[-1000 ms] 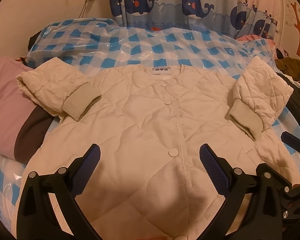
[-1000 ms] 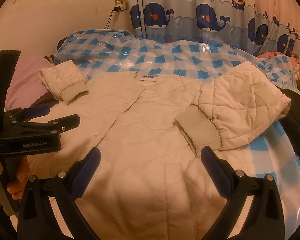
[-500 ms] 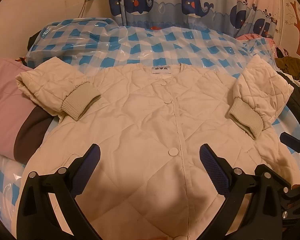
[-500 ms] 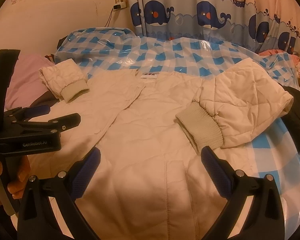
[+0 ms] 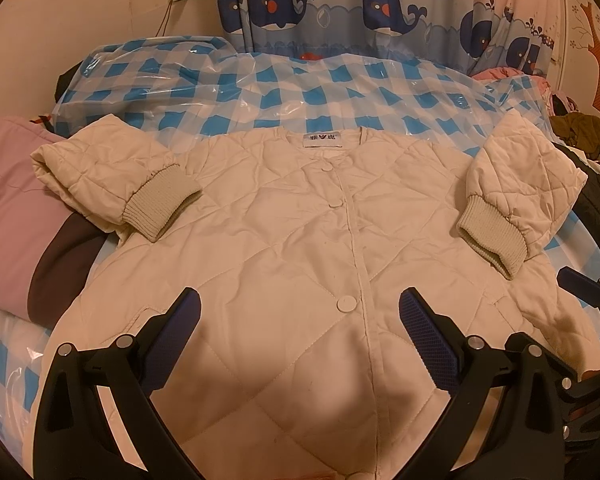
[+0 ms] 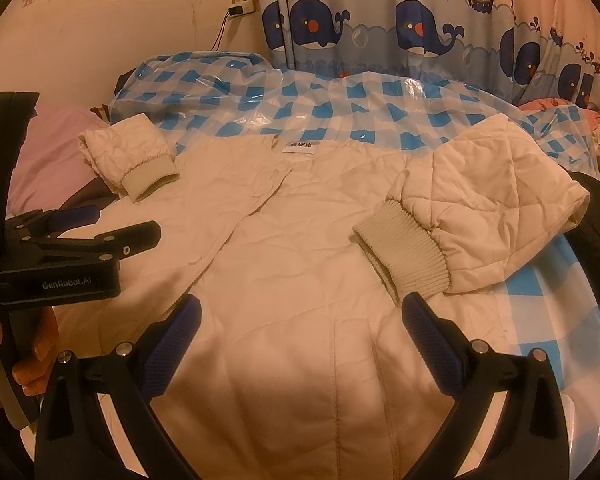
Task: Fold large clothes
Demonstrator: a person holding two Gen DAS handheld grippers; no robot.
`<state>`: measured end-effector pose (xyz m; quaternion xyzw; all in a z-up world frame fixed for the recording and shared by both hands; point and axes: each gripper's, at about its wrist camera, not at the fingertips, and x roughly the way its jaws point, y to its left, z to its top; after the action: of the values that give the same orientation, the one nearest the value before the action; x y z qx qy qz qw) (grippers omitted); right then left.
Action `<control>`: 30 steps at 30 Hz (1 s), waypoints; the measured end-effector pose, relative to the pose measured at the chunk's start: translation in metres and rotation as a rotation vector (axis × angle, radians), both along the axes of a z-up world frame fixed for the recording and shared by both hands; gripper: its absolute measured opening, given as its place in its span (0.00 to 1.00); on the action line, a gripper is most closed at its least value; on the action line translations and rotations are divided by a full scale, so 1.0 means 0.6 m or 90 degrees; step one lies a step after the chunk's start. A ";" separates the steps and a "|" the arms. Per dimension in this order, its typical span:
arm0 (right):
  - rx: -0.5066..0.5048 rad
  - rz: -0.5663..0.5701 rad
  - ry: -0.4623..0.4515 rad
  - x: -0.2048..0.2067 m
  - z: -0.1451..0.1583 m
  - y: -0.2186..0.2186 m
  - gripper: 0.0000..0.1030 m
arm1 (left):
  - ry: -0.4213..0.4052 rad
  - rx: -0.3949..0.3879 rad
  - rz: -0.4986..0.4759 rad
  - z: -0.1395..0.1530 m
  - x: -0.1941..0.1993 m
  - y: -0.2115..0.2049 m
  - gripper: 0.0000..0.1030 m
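Nothing has shifted: both grippers (image 5: 299, 322) (image 6: 300, 326) hover released above the jacket's (image 5: 300, 240) hem.

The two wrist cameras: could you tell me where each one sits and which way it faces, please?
Left wrist: on the left gripper, above the hem, facing the collar label and curtain; its open fingers and the right gripper's tip show.
Right wrist: on the right gripper, further right, facing the right cuff; a hand holds the left gripper there.
Shared: the jacket, both folded-in sleeves, the checkered sheet.
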<state>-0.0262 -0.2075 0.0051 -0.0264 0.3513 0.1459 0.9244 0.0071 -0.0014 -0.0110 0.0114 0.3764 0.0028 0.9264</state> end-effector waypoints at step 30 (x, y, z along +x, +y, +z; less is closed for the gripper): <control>0.365 -0.072 0.146 0.027 0.006 -0.161 0.94 | 0.002 -0.045 0.024 0.009 0.014 0.033 0.93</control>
<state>-0.0097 -0.3038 0.0090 0.2714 0.3991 0.1891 0.8551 0.0154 0.0184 -0.0055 -0.0285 0.3777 0.0067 0.9254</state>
